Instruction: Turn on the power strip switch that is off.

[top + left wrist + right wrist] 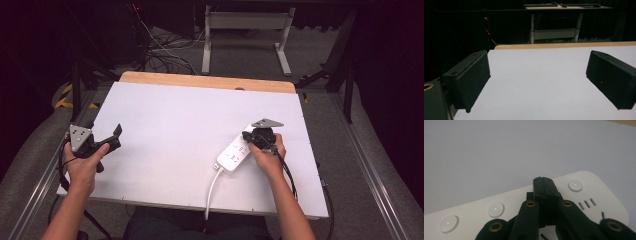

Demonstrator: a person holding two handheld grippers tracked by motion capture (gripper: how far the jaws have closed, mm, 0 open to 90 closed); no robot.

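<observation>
My right gripper (pixel 248 136) has its jaws pressed flat together, nothing between them, the tips pointing down at the top face of the white power strip (pixel 234 153). In the right gripper view the closed tips (pixel 543 181) sit between two round white buttons (pixel 575 185), one at about two o'clock from them and another (pixel 496 209) at eight o'clock; I cannot tell whether they touch the plastic. I judge the jaws are shut to make one narrow point for pressing a switch. The strip lies slanted on the right half of the white table (pixel 170 125), its white cord (pixel 212 187) running off the near edge at six o'clock. My left gripper (pixel 116 137) waits at the table's left edge, well apart, jaws spread wide and empty, out of the way. Beyond, a desk frame (pixel 245 30) stands at twelve o'clock.
</observation>
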